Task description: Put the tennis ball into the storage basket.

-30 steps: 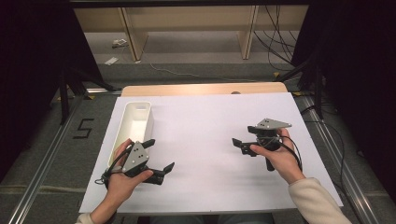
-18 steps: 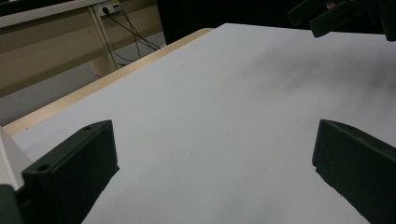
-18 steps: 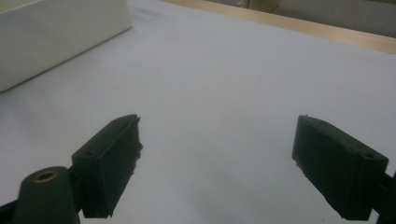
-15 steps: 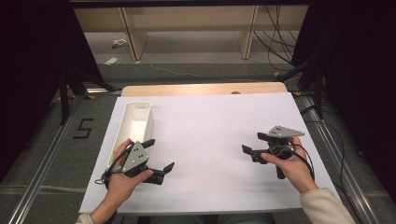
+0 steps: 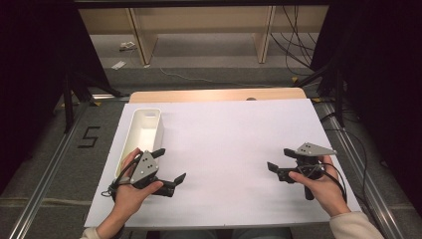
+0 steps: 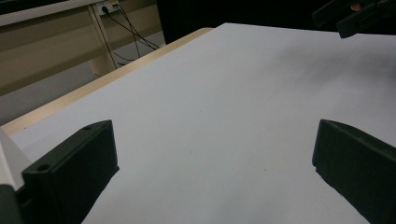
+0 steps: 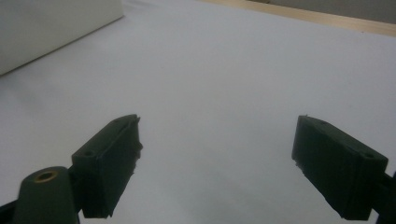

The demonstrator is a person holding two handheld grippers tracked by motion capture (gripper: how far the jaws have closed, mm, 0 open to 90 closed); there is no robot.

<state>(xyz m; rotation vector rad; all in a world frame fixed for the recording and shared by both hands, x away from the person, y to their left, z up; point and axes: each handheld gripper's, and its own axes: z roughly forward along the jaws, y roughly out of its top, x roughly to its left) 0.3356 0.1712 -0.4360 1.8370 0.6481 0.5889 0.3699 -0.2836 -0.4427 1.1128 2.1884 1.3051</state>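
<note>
you're holding the left gripper (image 5: pixel 170 166) beside the white bin (image 5: pixel 143 133), jaws spread; the right gripper (image 5: pixel 279 162) is resting with jaws spread too

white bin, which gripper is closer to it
Left. The left gripper sits right at the near end of the white bin, jaws open. The right gripper, also open, is far across the white sheet.

Right gripper (image 5: pixel 280 166) lower, nearer the table's edge
</note>
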